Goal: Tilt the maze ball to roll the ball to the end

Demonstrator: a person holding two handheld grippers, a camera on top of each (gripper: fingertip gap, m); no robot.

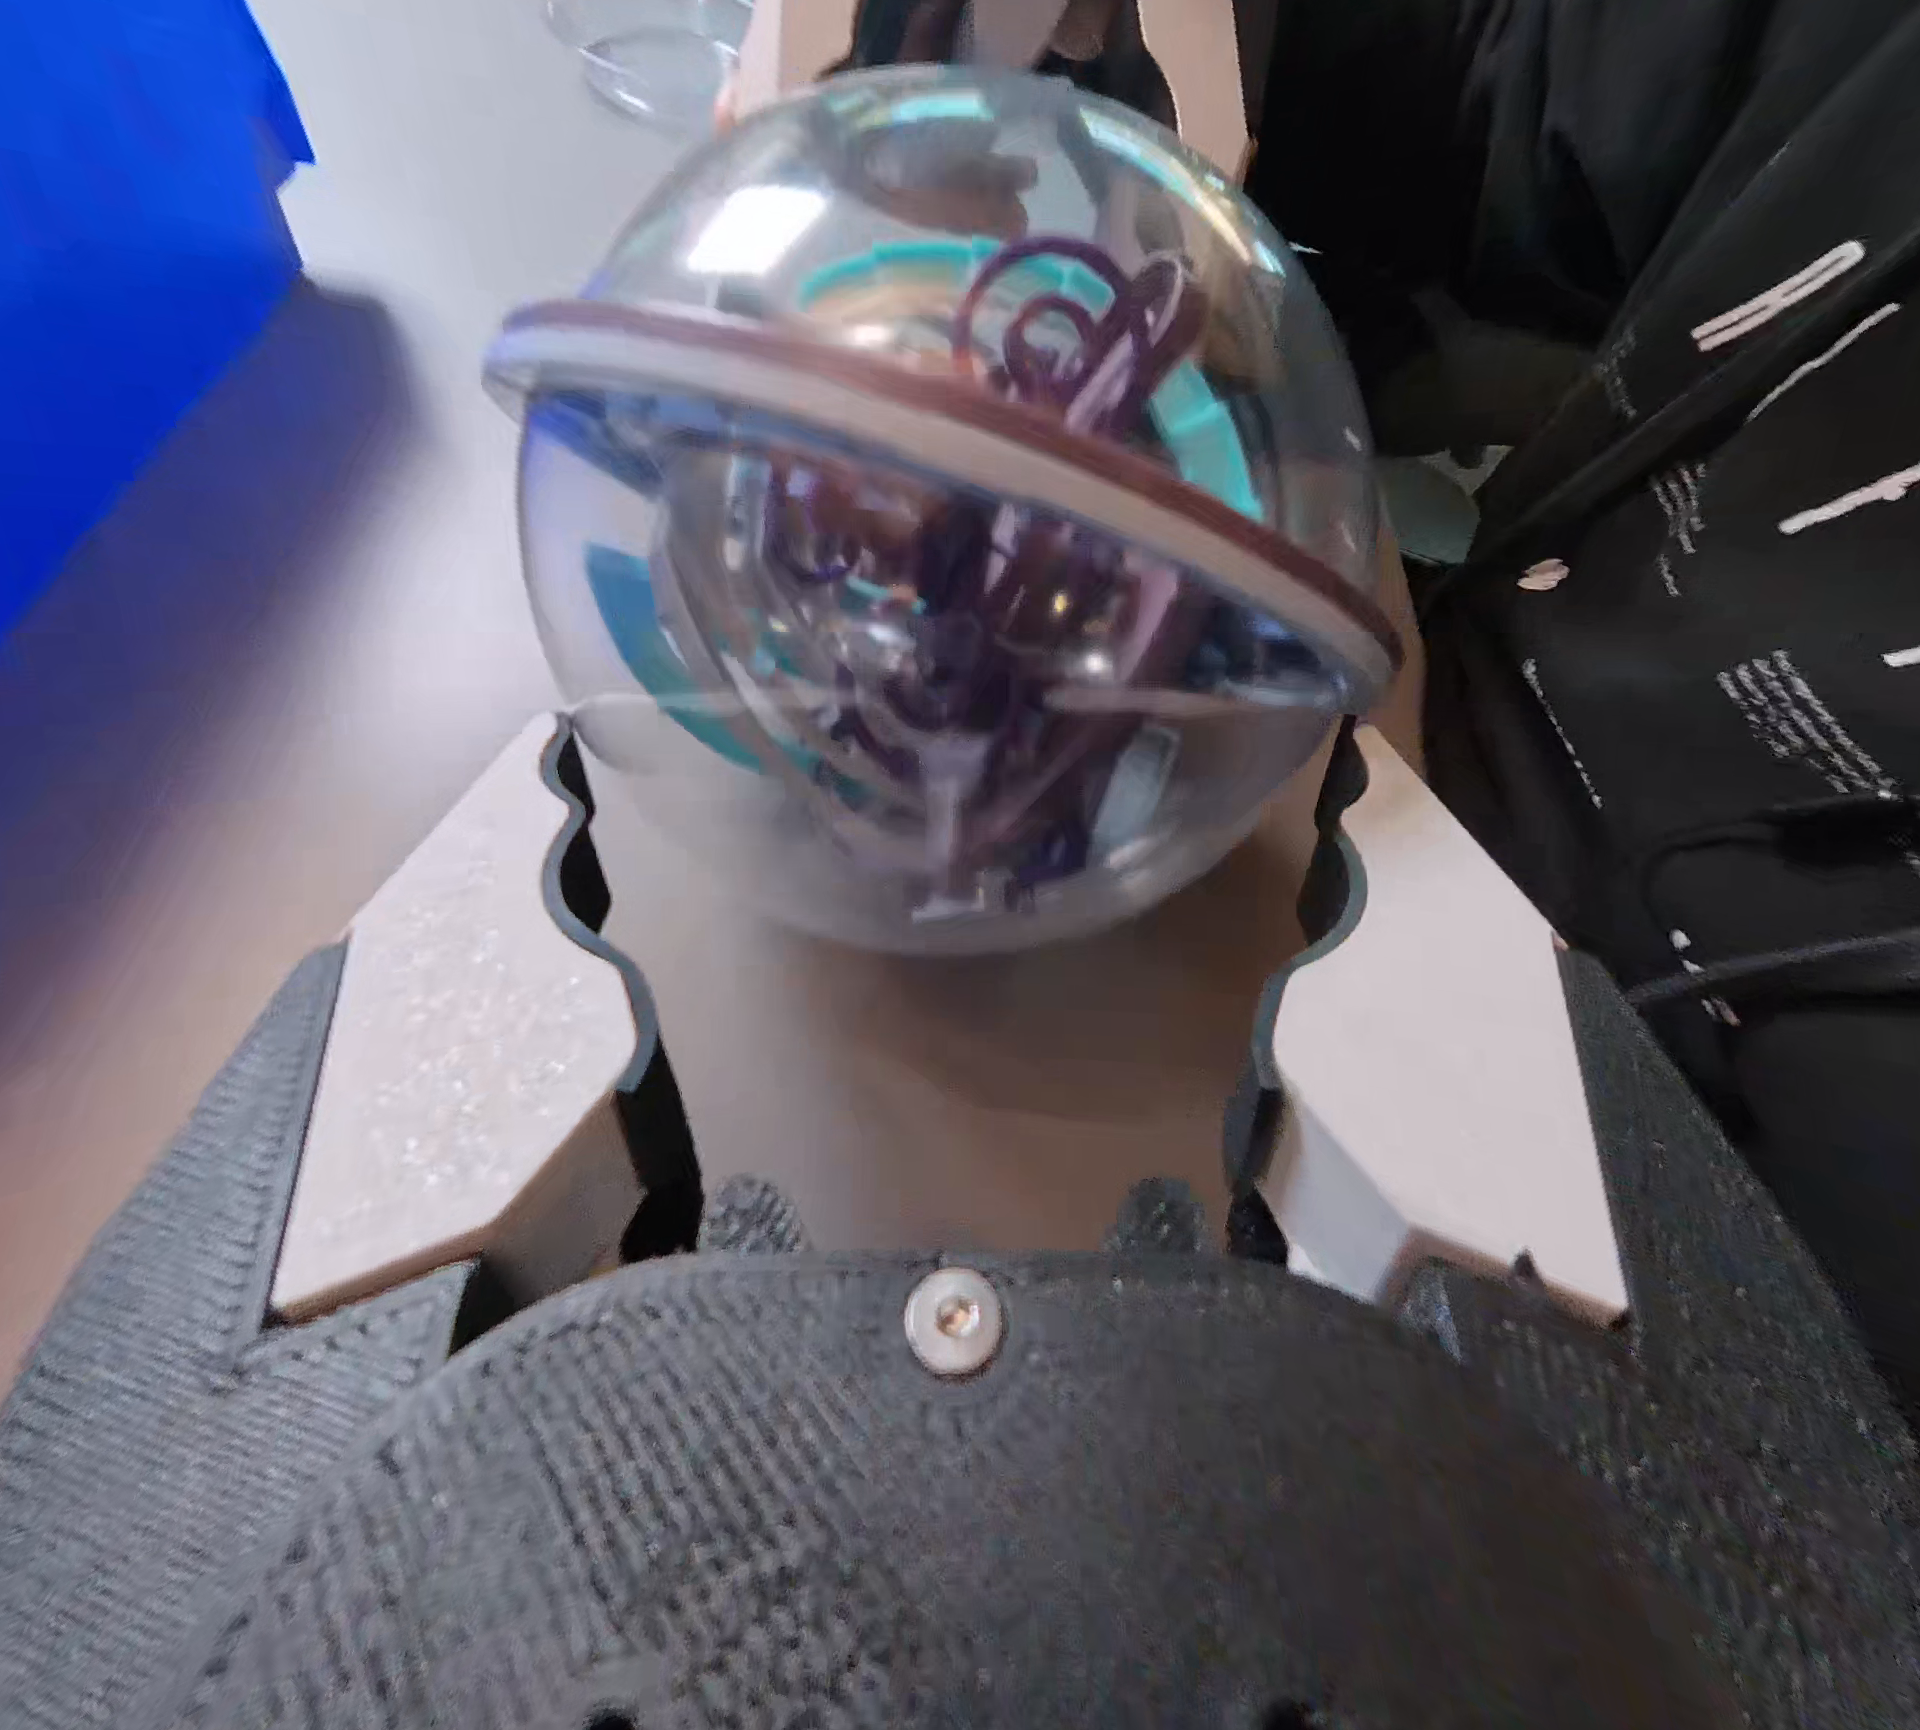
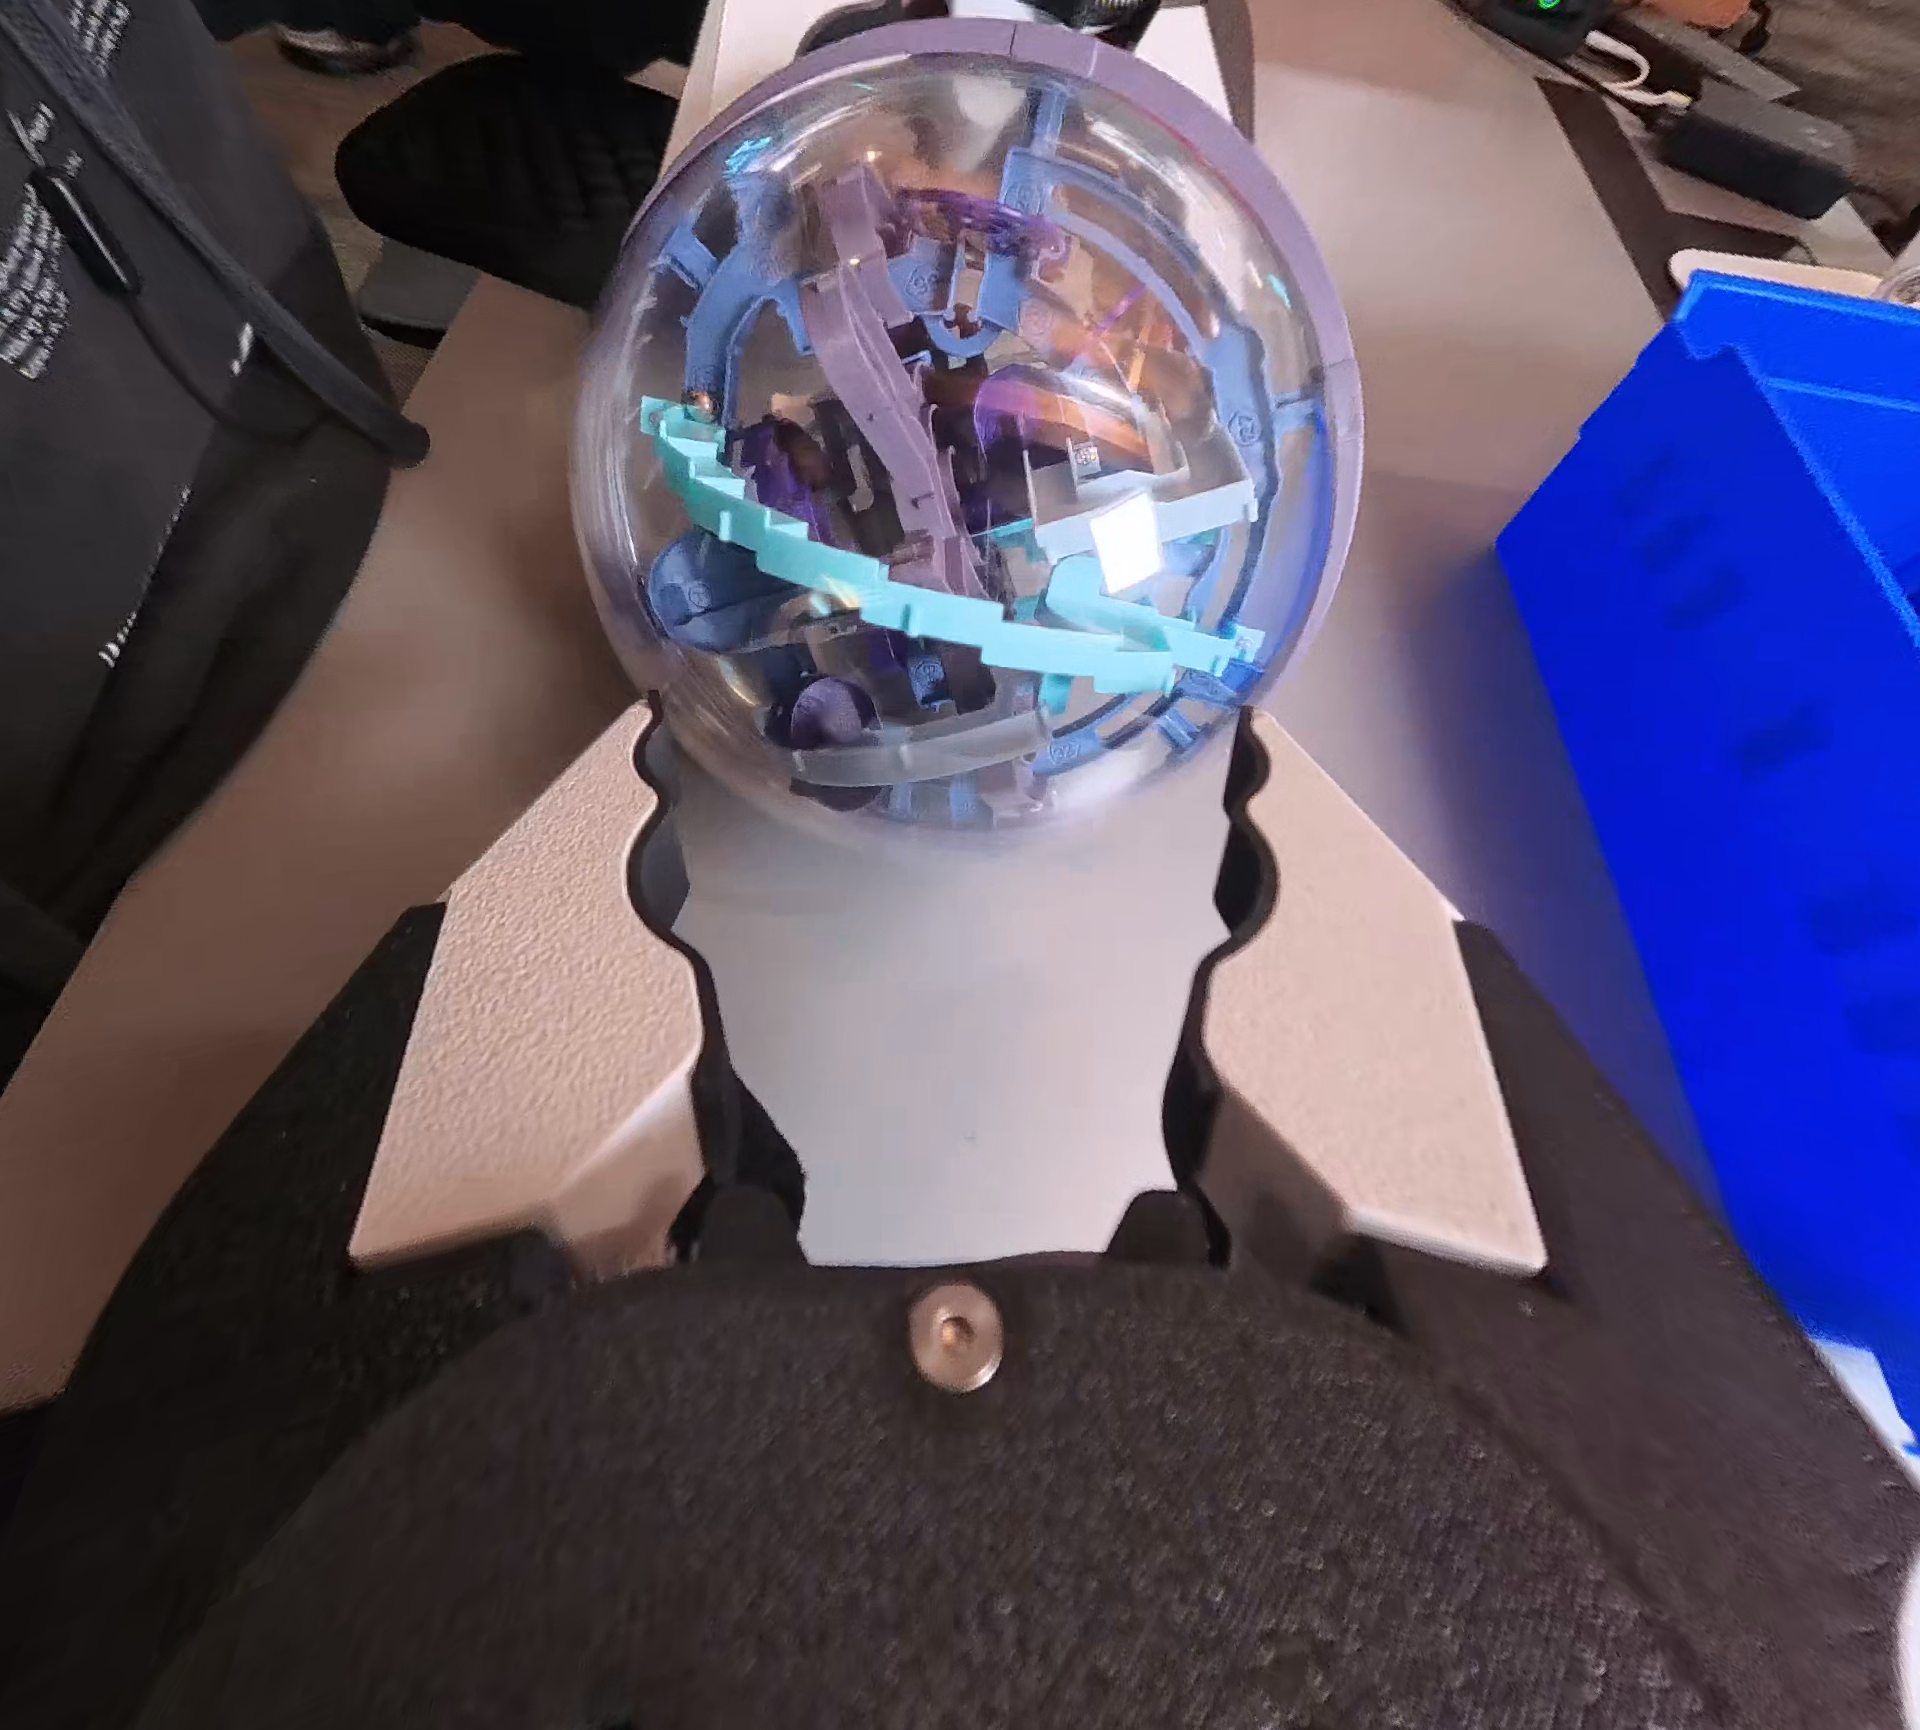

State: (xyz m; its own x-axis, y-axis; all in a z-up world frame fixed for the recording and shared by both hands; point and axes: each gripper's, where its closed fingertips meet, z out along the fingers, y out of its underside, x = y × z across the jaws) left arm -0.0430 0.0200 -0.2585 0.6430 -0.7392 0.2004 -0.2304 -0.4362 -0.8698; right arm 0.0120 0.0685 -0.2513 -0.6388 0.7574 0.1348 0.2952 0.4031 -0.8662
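The left gripper (image 1: pixel 956 745) has its fingers (image 1: pixel 566 807) spread wide against the near side of the maze ball (image 1: pixel 940 506), and the right gripper (image 2: pixel 945 724) meets it the same way from the opposite side, fingers (image 2: pixel 649 771) wide, so the clear sphere is pressed between the two above the worktop (image 2: pixel 1455 309). Inside, a small silvery ball (image 2: pixel 702 404) sits at the left end of the teal stepped track (image 2: pixel 935 610). A blue bin (image 2: pixel 1745 693) stands beside the sphere, a clear dish (image 1: pixel 649 44) lies farther off, and a person's dark sleeve (image 1: pixel 1621 246) shows at one side.
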